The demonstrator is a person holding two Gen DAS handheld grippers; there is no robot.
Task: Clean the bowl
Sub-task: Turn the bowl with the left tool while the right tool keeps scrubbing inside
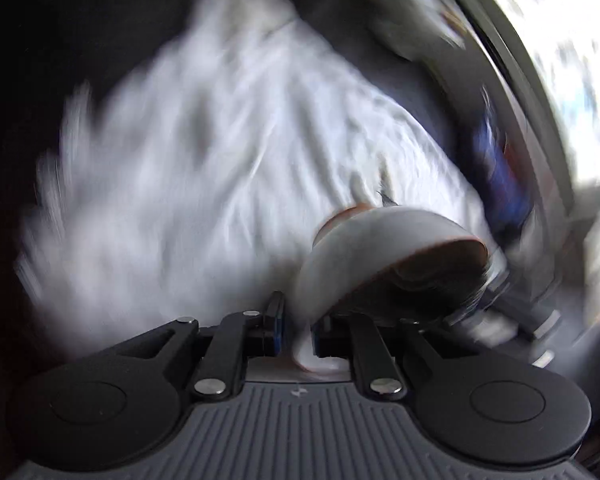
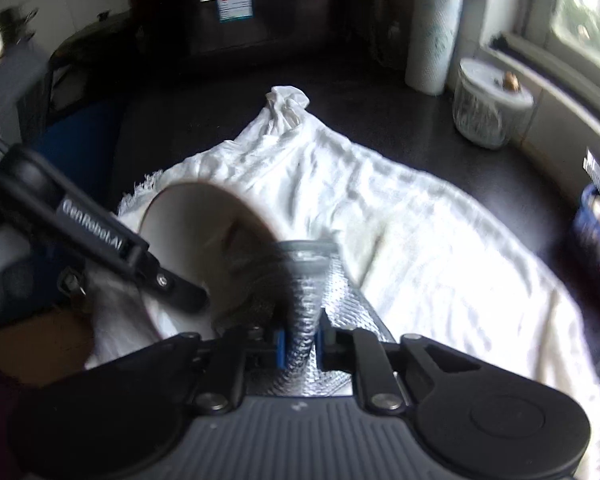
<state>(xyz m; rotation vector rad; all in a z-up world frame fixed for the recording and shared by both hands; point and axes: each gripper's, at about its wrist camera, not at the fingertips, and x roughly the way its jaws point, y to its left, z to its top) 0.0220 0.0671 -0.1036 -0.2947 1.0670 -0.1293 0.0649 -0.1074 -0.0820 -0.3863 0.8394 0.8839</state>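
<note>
My left gripper point(image 1: 298, 332) is shut on the rim of a white bowl point(image 1: 364, 248) with a brown edge, and holds it tilted above a white cloth point(image 1: 204, 184). In the right wrist view the bowl point(image 2: 204, 240) opens toward me, with the left gripper's fingers point(image 2: 180, 288) clamped on its lower rim. My right gripper point(image 2: 300, 340) is shut on a silvery scrubber with a ribbed handle point(image 2: 304, 276), whose head is pressed inside the bowl. The left wrist view is blurred by motion.
The white cloth point(image 2: 420, 240) is spread over a dark countertop point(image 2: 400, 112). A paper towel roll point(image 2: 434, 36) and a lidded glass jar point(image 2: 488, 104) stand at the back right by the window. A dark appliance point(image 2: 236, 12) stands behind.
</note>
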